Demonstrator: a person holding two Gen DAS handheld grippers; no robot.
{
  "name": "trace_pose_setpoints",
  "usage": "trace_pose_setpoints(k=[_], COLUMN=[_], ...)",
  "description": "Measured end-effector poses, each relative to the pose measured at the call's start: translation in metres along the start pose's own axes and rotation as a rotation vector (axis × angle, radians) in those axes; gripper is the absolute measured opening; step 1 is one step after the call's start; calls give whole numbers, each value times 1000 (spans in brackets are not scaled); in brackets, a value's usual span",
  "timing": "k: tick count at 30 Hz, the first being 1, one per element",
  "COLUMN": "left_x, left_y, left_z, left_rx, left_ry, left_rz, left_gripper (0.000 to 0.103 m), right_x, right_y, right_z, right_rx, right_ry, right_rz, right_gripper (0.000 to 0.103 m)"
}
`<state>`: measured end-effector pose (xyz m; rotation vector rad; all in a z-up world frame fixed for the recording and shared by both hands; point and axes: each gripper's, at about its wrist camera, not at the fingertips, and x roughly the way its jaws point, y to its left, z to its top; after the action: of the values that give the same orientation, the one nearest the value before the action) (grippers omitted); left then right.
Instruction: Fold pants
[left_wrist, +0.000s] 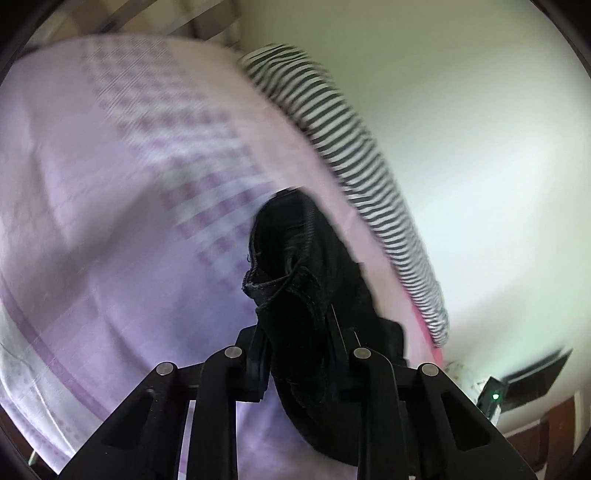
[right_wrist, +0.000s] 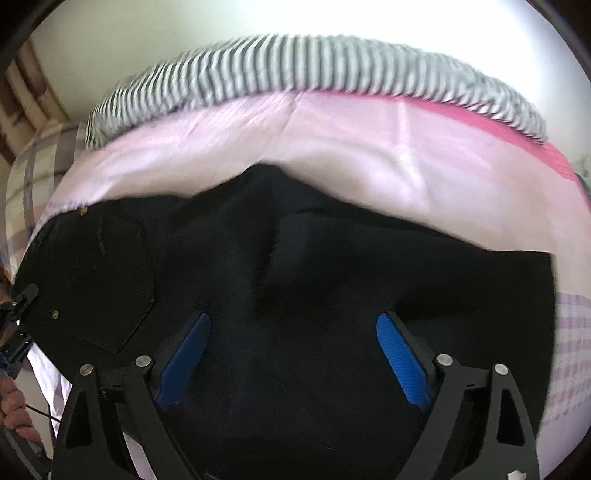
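Black pants are clamped at an edge by the left hand-held gripper; the right hand-held gripper is held wide (nothing gripped); a second grip is required next.

Both cameras sit just behind their grippers and look forward along the fingers. The left one tilts gently down across the sheet, with the black pants bunched close ahead between the left gripper. The right one looks more steeply down, close over the pants spread beneath the right gripper. Both views share the pants, the pink sheet and the striped pillow against the wall beyond.
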<state>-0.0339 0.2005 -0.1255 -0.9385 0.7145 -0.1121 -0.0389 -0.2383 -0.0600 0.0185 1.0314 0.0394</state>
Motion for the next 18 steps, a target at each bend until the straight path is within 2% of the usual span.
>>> trace_pose_setpoints(k=[3, 9, 15, 18], left_x=[-6, -11, 3, 19], left_y=[-29, -86, -166, -214], left_z=[2, -2, -18, -36], left_rx=[92, 237, 402, 498], left_ry=[-9, -2, 61, 99], left_rz=[-10, -80, -174, -225], left_gripper=[24, 23, 22, 22], right_x=[-11, -10, -34, -49], right_y=[-31, -96, -115, -128], right_z=[1, -7, -26, -31], right_rx=[51, 183, 237, 262], right_ry=[-20, 12, -38, -84], right_rz=[-46, -98, 11, 20], right_gripper=[89, 87, 85, 85])
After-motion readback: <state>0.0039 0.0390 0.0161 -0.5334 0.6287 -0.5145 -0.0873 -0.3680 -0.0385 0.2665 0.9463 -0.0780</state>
